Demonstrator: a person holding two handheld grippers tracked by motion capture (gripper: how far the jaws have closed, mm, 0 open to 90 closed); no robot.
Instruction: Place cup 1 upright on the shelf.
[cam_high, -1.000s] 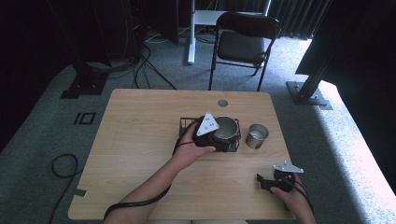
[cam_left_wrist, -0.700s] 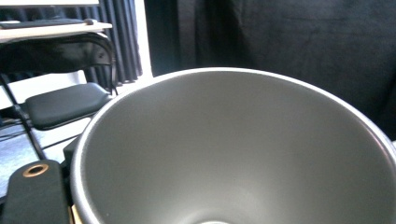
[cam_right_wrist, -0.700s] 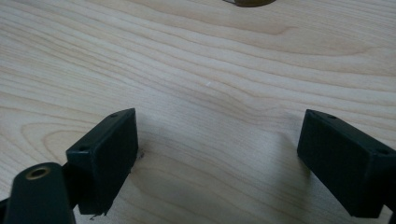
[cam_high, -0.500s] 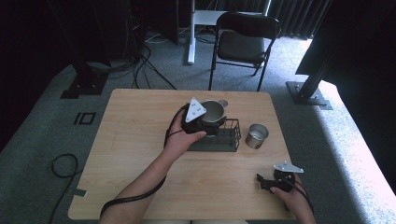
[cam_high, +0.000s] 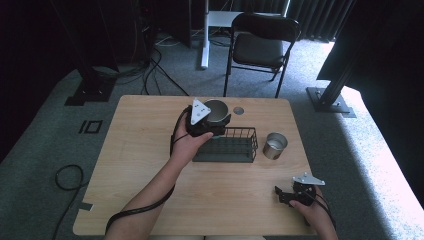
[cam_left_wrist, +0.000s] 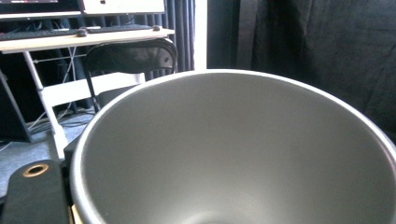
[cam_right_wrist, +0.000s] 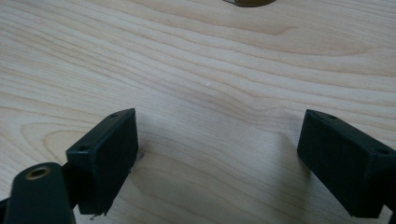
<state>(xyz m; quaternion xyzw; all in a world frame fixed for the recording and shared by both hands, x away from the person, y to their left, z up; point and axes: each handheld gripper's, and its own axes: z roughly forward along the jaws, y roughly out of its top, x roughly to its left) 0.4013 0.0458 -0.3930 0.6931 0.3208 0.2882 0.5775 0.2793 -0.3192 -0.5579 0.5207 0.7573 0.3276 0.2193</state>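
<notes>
A grey metal cup (cam_high: 218, 110) is held above the table's far middle, just behind a black wire rack (cam_high: 240, 132). My left gripper (cam_high: 212, 125) is shut on its near rim, the hand under it. In the left gripper view the cup's empty inside (cam_left_wrist: 233, 149) looms close, with one black finger (cam_left_wrist: 32, 196) at the lower left. A smaller shiny metal cup (cam_high: 275, 145) stands right of the rack. My right gripper (cam_high: 282, 195) rests low at the front right, open over bare wood (cam_right_wrist: 217, 163), nothing between its jaws.
The wooden table (cam_high: 140, 165) has a round cable hole (cam_high: 238, 110) near its far edge. A black folding chair (cam_high: 260, 45) stands behind the table. Cables lie on the grey carpet (cam_high: 65, 175) at the left.
My left gripper has lifted the grey cup out of the wire rack and carried it back and to the left. The right gripper has stayed put.
</notes>
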